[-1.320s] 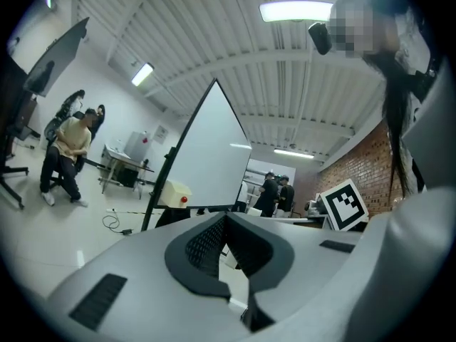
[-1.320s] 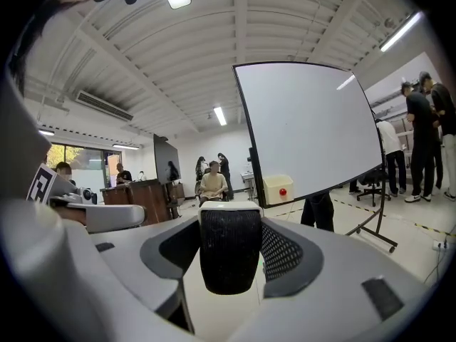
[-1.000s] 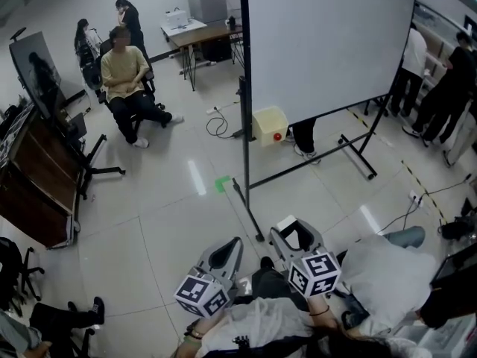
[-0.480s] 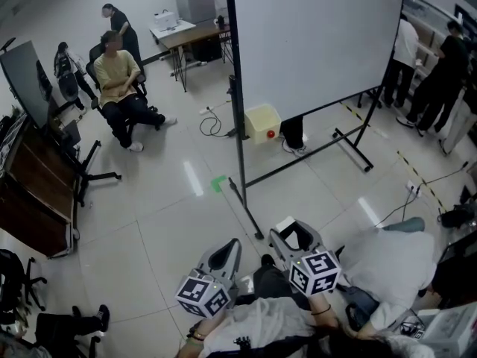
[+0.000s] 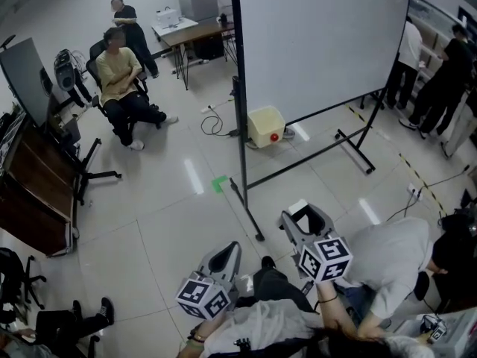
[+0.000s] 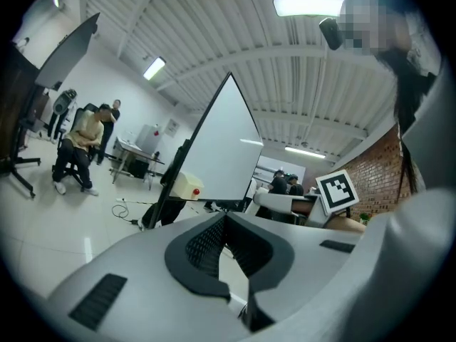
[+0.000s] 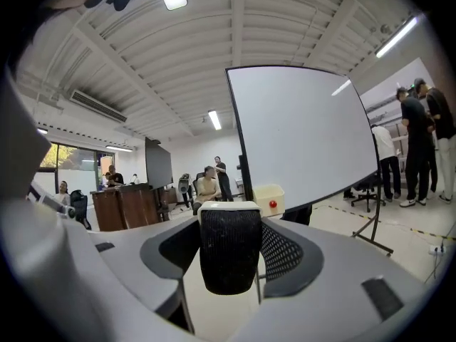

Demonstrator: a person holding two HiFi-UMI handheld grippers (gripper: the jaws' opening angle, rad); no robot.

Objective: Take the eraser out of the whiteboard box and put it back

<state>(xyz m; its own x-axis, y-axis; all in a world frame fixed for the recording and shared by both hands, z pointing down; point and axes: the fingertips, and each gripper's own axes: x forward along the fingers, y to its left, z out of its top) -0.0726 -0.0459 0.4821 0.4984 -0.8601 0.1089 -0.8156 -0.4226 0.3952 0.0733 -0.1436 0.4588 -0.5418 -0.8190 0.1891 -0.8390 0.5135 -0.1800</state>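
My right gripper [image 5: 303,216] is shut on the eraser [image 7: 228,251], a block with a white back and black felt that stands upright between the jaws. It is held low in front of the person, well short of the whiteboard [image 5: 320,43]. The pale yellow whiteboard box [image 5: 267,126] with a red knob hangs at the board's lower left, by the stand post; it also shows as the box [image 7: 269,198] past the eraser. My left gripper [image 5: 232,246] is beside the right one, its jaws shut with nothing between them [image 6: 226,214].
The whiteboard stand's black legs [image 5: 250,211] reach across the floor toward me. A person in yellow [image 5: 119,77] sits at the back left, near a dark wooden desk [image 5: 33,192]. Someone in a grey top [image 5: 391,256] bends close at my right. Cables [image 5: 216,121] lie by the box.
My right gripper has shifted a little to the right and forward with the eraser still in it. The left gripper has stayed put. The person at my right has bent lower.
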